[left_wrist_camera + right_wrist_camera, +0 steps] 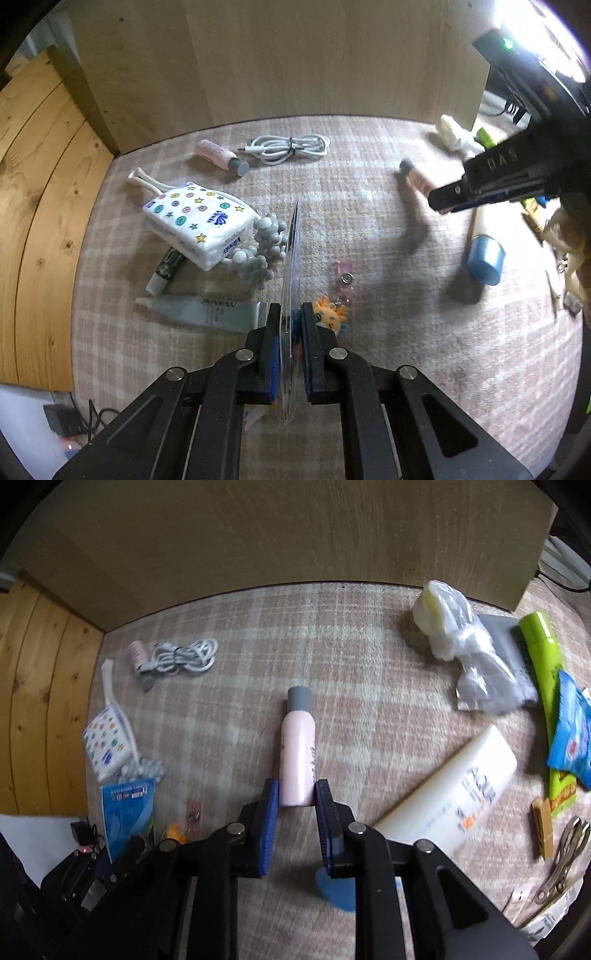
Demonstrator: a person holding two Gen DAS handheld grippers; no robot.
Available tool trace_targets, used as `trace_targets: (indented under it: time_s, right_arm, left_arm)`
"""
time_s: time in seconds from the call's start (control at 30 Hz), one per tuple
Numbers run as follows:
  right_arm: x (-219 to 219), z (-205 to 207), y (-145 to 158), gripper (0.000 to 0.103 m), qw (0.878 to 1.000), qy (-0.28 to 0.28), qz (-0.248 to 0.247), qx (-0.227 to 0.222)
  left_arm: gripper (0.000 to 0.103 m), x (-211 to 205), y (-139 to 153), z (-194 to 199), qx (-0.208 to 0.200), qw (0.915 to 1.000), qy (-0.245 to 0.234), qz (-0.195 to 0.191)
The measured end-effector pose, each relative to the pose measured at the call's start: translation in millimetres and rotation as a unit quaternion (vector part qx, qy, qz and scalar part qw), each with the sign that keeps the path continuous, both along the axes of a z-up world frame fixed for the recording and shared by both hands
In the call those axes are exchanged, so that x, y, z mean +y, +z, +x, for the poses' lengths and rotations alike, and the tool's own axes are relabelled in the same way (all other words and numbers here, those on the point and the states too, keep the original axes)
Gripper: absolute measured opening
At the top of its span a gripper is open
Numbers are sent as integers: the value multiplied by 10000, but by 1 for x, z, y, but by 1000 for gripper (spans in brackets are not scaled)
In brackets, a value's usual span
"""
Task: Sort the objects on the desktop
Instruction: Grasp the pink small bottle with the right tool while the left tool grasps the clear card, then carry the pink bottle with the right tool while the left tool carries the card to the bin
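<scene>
The surface is a woven pink-and-cream plaid cloth (369,206), backed along its far edge by a pale wood-grain panel (295,55); knotty pine boards (40,221) run along its left edge.

The left gripper (290,321) is closed on a thin, flat clear-plastic packet (291,280) held edge-on and upright; in the right wrist view its printed blue face shows.

The right gripper (295,797) has its blue ribbed pads at either side of the base of a smooth pink bottle (297,753) with a grey cap, near the middle of the cloth. Whether the pads press it cannot be told.

Counted:
- Pink grey-capped bottles: two, the second (221,157) near the far edge beside one coiled white cable (291,147).
- Tissue packs: one, soft white with button-and-star print (199,221), toward the left edge.
- Grey beaded clusters: one (258,247), touching the pack.
- Squeeze tubes by the left edge: two, one grey marked ANEW (207,312), one dark-patterned (166,271).
- Orange plush charm: one (330,314).
- Large white blue-capped tube: one (454,797), toward the right edge.
- Crumpled clear bag: one (450,627), far right corner.
- Lime-green tube: one (543,646).
</scene>
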State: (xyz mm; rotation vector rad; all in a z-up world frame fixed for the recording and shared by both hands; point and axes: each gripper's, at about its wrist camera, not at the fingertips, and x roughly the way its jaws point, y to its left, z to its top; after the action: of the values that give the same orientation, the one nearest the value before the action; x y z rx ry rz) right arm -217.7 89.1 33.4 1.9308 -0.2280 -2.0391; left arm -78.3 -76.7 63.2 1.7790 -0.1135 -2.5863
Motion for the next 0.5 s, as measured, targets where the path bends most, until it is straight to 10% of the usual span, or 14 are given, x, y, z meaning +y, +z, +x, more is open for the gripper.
trace_targets:
  time_s: [0.5]
  right_arm:
    - [53,99,51,20,9982,113,-424,401]
  left_arm:
    - [9,55,53,49,447,9985,-166,273]
